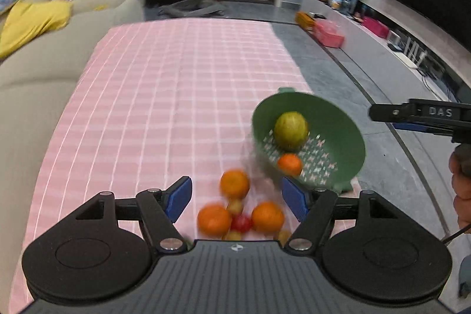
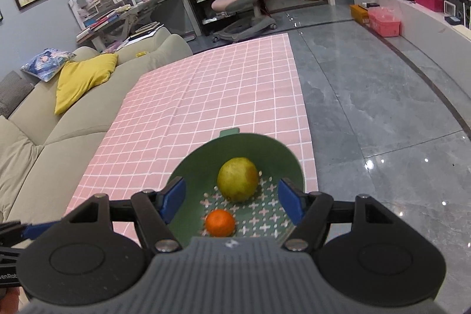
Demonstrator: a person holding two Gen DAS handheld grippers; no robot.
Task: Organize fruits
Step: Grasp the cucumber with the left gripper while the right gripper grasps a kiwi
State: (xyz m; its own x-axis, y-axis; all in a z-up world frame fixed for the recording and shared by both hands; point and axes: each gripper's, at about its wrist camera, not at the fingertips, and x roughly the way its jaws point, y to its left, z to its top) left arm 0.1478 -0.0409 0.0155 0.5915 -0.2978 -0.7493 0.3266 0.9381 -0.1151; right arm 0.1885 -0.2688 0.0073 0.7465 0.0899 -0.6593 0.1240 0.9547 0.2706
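Both grippers are standing spread and empty: left gripper [image 1: 235, 200] above 3 oranges [image 1: 234, 184] clustered on the near tablecloth [image 1: 164, 96], right gripper [image 2: 231, 200] over the green bowl [image 2: 188, 167] (already holding 2 fruits). Oranges look firm, rollable; pinching across the middle seems safest.

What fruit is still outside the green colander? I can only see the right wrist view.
Observer: Three oranges lie loose on the pink cloth beside the colander; the nearest orange sits close to its wall.
Operator: Anything smaller there?
Observer: A small red fruit and yellowish ones, all blurred, sit among the other two oranges.
Operator: And the left gripper?
Observer: The left gripper is open above that pile, holding nothing.
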